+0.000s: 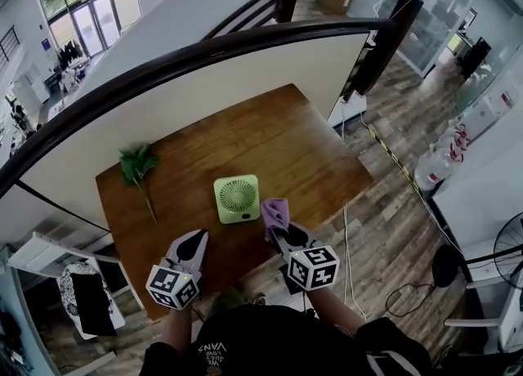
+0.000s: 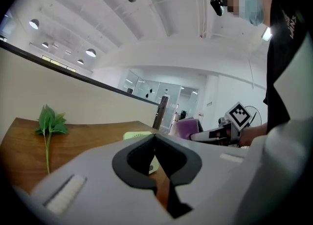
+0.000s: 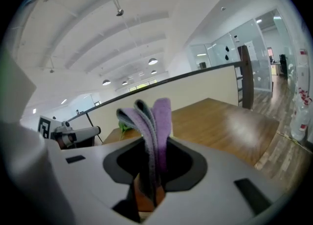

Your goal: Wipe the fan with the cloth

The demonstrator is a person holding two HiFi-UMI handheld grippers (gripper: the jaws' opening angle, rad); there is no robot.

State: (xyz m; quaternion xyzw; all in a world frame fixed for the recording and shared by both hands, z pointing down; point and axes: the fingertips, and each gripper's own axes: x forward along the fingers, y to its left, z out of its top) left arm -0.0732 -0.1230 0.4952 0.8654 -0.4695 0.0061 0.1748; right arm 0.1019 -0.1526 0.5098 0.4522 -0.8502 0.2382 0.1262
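1. The small light-green square plastic fan [image 1: 237,199] lies flat on the brown wooden table [image 1: 286,133].
2. The soft purple cloth [image 1: 274,212] is pinched in the right gripper [image 1: 276,231], just beside the fan.
3. The left gripper [image 1: 199,238] is closed tight and empty.
4. Lay the cloth flat on the fan and rub softly.

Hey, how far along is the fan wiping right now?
Done: the purple cloth is off the table, pinched in the right gripper. In hand: it hangs beside the green fan, not visibly touching it; the left gripper is shut and empty. Left: the wiping itself; nothing shows the fan already wiped.
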